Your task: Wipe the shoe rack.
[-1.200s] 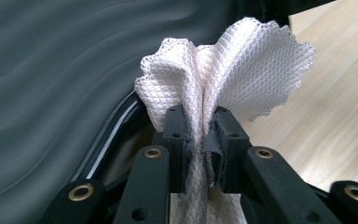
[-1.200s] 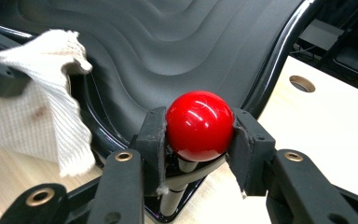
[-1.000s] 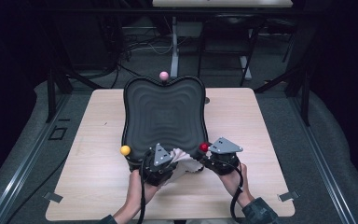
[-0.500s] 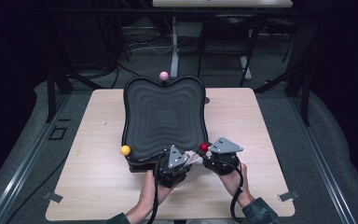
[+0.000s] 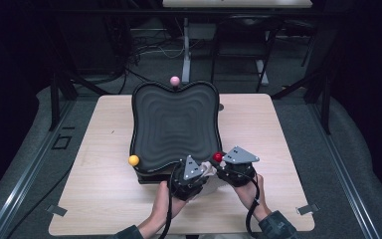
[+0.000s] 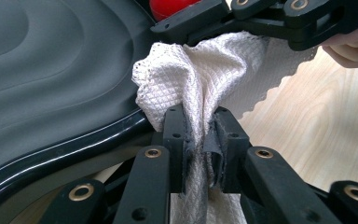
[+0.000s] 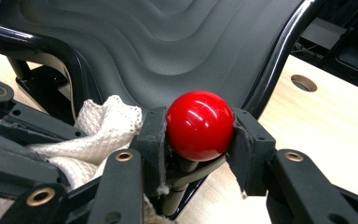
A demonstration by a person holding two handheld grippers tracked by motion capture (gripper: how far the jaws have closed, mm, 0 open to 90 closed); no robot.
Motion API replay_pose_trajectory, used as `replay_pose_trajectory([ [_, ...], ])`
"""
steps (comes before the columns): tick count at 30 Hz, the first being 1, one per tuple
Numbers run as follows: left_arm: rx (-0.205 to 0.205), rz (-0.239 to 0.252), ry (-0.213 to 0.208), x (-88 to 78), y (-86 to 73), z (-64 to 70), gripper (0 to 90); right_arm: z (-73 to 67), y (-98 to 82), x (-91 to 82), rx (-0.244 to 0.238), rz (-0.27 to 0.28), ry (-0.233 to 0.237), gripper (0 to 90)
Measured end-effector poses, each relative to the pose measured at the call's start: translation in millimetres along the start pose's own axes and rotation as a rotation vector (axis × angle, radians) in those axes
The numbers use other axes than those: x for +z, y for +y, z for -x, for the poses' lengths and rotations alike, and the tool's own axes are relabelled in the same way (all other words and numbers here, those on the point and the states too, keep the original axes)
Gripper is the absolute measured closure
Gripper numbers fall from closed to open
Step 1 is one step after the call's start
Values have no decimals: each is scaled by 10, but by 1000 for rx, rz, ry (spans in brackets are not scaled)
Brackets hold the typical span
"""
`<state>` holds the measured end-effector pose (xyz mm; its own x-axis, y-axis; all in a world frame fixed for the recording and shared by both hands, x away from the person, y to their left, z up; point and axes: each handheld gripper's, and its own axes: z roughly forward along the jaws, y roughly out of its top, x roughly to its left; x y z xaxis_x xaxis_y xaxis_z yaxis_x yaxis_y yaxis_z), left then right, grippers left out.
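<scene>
The left hand-held gripper (image 6: 200, 135) is clamped on the white cloth (image 6: 205, 74) at the near edge of the black tray (image 5: 174, 124). The right hand-held gripper (image 7: 198, 140) is closed on the tray's red knob (image 7: 199, 125). Judged progress: both grips are set, while wiping the tray surface remains.

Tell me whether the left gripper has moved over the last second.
Yes. The left gripper, shut on the white cloth, slid right along the black tray's near edge, away from the yellow ball.

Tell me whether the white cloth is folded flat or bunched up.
Bunched up: the white cloth is gathered into creases and pinched between the left gripper jaws.
</scene>
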<state>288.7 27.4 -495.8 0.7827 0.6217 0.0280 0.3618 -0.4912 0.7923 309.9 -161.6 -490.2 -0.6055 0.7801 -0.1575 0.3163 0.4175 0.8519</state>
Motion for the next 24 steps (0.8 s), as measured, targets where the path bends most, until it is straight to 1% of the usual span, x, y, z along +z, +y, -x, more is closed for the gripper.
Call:
replay_pose_trajectory([
  [4, 6, -1, 10, -26, -17, -16, 774, -1, 1, -1, -2, -2, -4, 598],
  [6, 9, -2, 17, -47, -31, -30, 775, 2, -1, 3, -1, 3, 5, 598],
  [7, 11, -3, 23, -57, -39, -39, 775, 1, 0, 0, -2, -1, -2, 598],
  [8, 9, -3, 26, -69, -47, -50, 775, 6, -2, 8, 0, 10, 17, 598],
  [11, 2, -7, 35, -105, -70, -86, 774, -1, 1, 1, -1, -1, -2, 598],
  [12, 2, -10, 41, -116, -79, -98, 774, 0, 1, 1, -2, 0, 0, 598],
  [14, -6, -12, 52, -137, -99, -127, 773, 0, 0, 3, 1, 4, 5, 598],
  [24, -45, -20, 116, -249, -185, -307, 772, -2, 0, 3, 0, 3, 4, 598],
])
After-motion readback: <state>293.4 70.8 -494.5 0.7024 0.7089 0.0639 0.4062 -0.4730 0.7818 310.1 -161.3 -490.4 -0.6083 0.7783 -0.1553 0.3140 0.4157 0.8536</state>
